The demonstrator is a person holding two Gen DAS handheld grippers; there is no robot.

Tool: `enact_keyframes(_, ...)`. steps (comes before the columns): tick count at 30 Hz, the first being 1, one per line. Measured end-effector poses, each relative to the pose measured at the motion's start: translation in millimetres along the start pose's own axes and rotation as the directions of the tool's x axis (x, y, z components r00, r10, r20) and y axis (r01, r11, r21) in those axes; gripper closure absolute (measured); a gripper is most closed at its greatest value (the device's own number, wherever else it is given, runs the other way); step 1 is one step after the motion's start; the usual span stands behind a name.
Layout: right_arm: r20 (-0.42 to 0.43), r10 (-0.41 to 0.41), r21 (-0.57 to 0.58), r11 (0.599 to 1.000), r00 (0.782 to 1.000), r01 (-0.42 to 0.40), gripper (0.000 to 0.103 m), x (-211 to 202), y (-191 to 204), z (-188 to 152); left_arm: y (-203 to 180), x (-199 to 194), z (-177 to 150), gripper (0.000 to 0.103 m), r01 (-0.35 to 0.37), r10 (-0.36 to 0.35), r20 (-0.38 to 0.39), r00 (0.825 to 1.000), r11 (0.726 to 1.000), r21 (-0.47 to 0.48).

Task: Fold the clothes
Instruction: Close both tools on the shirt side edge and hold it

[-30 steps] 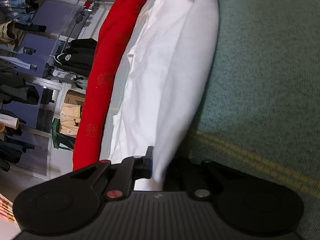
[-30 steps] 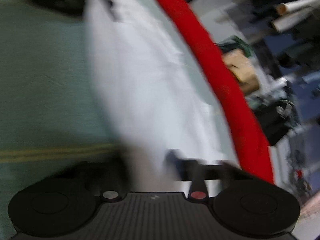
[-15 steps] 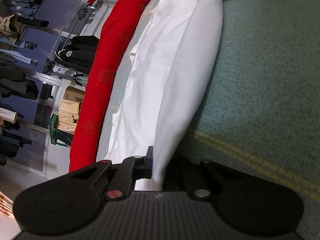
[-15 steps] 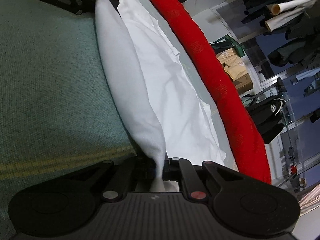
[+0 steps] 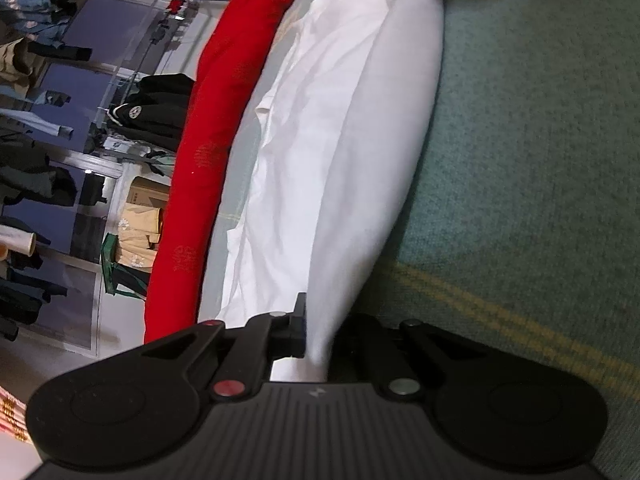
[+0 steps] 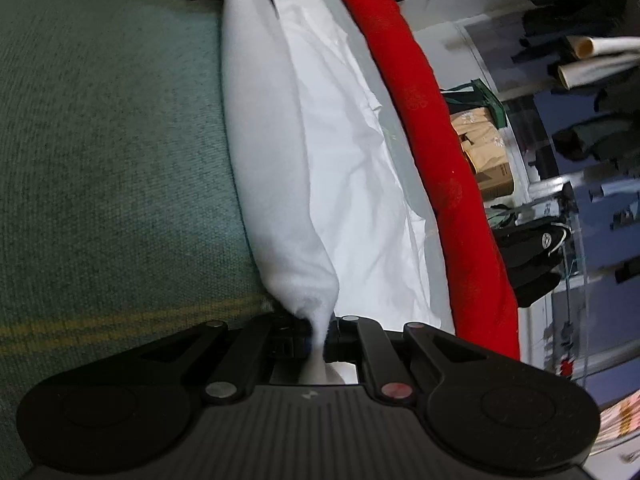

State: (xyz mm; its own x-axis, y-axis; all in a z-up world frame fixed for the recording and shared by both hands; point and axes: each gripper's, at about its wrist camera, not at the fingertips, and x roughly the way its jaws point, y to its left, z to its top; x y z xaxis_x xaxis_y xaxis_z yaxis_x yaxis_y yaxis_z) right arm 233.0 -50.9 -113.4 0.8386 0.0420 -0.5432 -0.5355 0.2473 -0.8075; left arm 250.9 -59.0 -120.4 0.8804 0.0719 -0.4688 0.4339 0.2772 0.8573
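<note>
The green worktop fills most of what I see, a woven cloth with a yellow stripe running across it near both claws. Along its far edge lies a long red roll, and past that a cluttered room with a cardboard box and dark clothes on shelves.

The white garment lies between the red roll and the open green cloth. Its near edge is lifted into a taut rounded fold strung between my two claws, while the rest lies wrinkled on the worktop behind it.

My left claw is pinched on one end of that lifted edge, cloth running down between its fingers. My right claw is clamped on the other end, with only a thin bunched tip of fabric in its bite.

The biggest risk, I judge, is uneven travel: if one hand leads, the fold line skews and the layers land crooked. Next, pulling the hands further apart could drag the narrow tip out of the right claw, dropping that end. The wrinkled lower layer could also get trapped as creases under the fold. Lastly, carrying the edge too far toward the red roll might snag it.
</note>
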Motion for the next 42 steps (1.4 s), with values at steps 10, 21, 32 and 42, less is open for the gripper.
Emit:
enact_keyframes(10,-0.025,-0.052,-0.206,0.977,0.998,0.046,0.094,5.4,8.7,5.3,5.1,-6.2,-2.9,0.103,-0.014,0.014,0.022,1.000,1.000,0.018)
enact_keyframes(21,-0.039,-0.054,-0.295,0.955,0.998,0.040,0.095,-2.0,6.1,3.2,9.2,-19.3,-3.7,0.103,-0.026,0.024,0.043,0.999,0.999,0.041)
enact_keyframes(32,-0.029,-0.047,-0.294,0.955,0.998,0.036,0.094,7.1,8.1,2.5,-5.1,-10.9,-4.6,0.103,-0.019,0.016,0.033,0.999,0.997,0.074)
enact_keyframes(42,-0.003,-0.103,-0.296,0.950,0.995,0.098,0.096,2.1,14.4,-2.1,-2.4,-20.0,-6.7,0.103,-0.077,0.071,0.070,0.995,0.993,0.085)
